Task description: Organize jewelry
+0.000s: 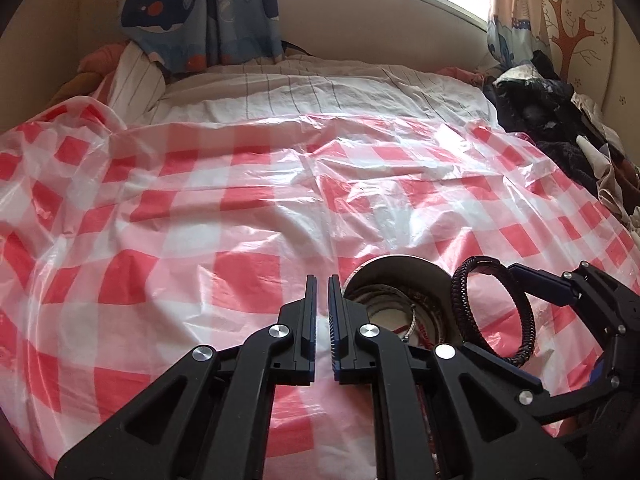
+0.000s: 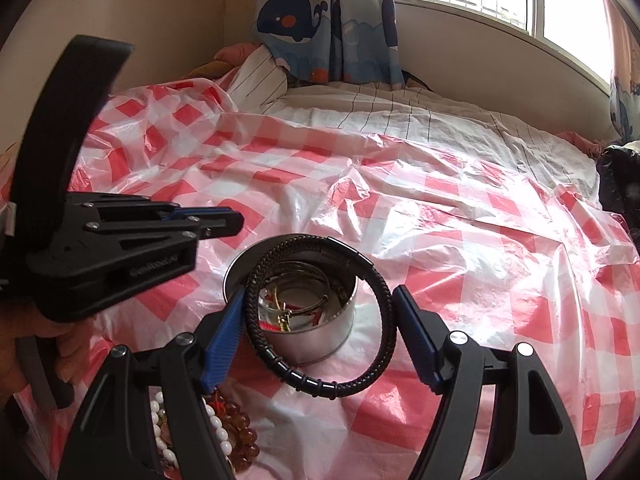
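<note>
A round metal tin (image 2: 320,344) stands on the red-checked plastic sheet (image 2: 460,240) and holds several bangles (image 2: 296,304). My right gripper (image 2: 320,292) is shut on a black braided leather bracelet (image 2: 384,320) and holds it upright over the tin's near rim, its blue pads pressing both sides of the loop. The bracelet (image 1: 492,312) and tin (image 1: 396,280) also show in the left wrist view. My left gripper (image 1: 322,284) is shut and empty, just left of the tin. It shows at the left in the right wrist view (image 2: 236,222).
Beaded bracelets, white and amber (image 2: 224,436), lie under my right gripper at the near edge. A pile of dark clothes (image 1: 560,128) sits at the bed's right side. A striped sheet (image 1: 320,96) and whale curtains (image 1: 200,12) are behind.
</note>
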`<action>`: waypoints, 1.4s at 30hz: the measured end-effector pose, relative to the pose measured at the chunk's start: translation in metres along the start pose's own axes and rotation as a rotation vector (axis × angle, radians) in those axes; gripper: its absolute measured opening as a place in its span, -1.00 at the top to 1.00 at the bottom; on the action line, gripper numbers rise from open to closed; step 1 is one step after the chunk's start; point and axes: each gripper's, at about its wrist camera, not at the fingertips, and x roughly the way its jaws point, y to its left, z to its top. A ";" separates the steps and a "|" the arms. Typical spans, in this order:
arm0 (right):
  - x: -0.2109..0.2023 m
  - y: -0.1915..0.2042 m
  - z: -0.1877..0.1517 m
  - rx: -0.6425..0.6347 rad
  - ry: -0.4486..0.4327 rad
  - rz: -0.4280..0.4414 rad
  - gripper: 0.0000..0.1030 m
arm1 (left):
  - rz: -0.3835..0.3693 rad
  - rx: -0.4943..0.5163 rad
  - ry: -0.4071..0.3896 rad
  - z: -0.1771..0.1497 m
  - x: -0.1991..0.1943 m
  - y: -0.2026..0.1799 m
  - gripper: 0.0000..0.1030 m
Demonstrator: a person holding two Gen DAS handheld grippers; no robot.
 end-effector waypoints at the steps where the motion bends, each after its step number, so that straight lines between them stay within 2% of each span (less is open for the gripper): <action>1: 0.003 0.004 0.004 -0.008 -0.004 0.005 -0.36 | 0.010 -0.012 -0.009 0.001 -0.007 0.007 0.88; 5: 0.021 0.018 0.014 -0.049 -0.005 0.011 -0.41 | 0.033 -0.062 -0.034 -0.003 -0.032 0.032 0.84; 8: 0.033 0.019 0.010 -0.054 0.049 -0.010 -0.44 | 0.038 -0.078 -0.031 -0.012 -0.043 0.040 0.79; 14: -0.033 0.008 -0.029 0.031 0.014 -0.010 -0.44 | 0.028 -0.029 -0.020 -0.042 -0.064 0.023 0.67; 16: -0.053 0.005 -0.054 0.080 0.032 -0.017 -0.47 | 0.043 -0.011 -0.008 -0.056 -0.069 0.015 0.57; 19: -0.065 -0.002 -0.090 0.172 0.082 -0.052 -0.55 | 0.075 -0.012 0.018 -0.082 -0.071 0.009 0.23; 20: -0.065 -0.005 -0.099 0.211 0.099 -0.064 -0.57 | 0.095 -0.017 0.023 -0.091 -0.070 0.008 0.06; 21: -0.066 -0.008 -0.105 0.244 0.104 -0.068 -0.57 | 0.110 -0.025 0.032 -0.100 -0.069 0.008 -0.01; 23: -0.062 -0.013 -0.117 0.300 0.104 -0.096 -0.62 | 0.123 -0.042 0.053 -0.114 -0.065 0.009 -0.08; 25: -0.055 -0.017 -0.123 0.328 0.120 -0.126 -0.62 | 0.145 -0.046 0.066 -0.125 -0.061 0.008 -0.23; 27: -0.053 -0.018 -0.124 0.340 0.121 -0.145 -0.63 | 0.165 -0.046 0.065 -0.132 -0.060 0.006 -0.37; 30: -0.051 -0.017 -0.124 0.332 0.127 -0.154 -0.76 | 0.181 -0.040 0.063 -0.137 -0.058 0.005 -0.59; 42: -0.046 -0.016 -0.126 0.327 0.129 -0.150 -0.86 | 0.216 -0.033 0.108 -0.139 -0.045 0.004 -0.83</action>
